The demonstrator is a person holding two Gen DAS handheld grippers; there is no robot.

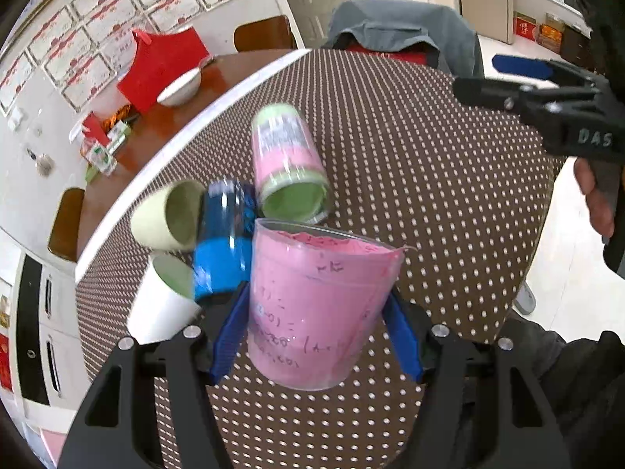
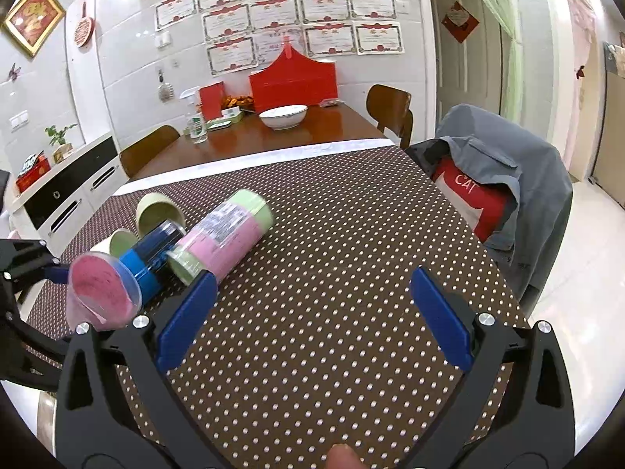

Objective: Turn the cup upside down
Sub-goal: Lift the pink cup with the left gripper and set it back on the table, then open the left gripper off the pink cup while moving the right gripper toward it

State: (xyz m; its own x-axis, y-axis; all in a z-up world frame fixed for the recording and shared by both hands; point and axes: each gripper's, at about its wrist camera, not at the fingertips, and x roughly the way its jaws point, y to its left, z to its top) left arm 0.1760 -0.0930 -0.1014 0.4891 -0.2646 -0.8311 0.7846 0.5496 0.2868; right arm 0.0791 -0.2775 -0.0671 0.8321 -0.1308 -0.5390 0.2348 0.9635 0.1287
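The left gripper (image 1: 316, 324) is clamping the light, slippery plastic cup (image 1: 320, 305) mid-wall; the right gripper (image 2: 312, 316) is hanging open.

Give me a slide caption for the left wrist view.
Left tongs grip a pink cup above the dotted tablecloth, with four other cups lying on their sides behind it.

4 cups (image 2: 218, 234) apparently clustered on tablecloth (image 2: 351, 273)
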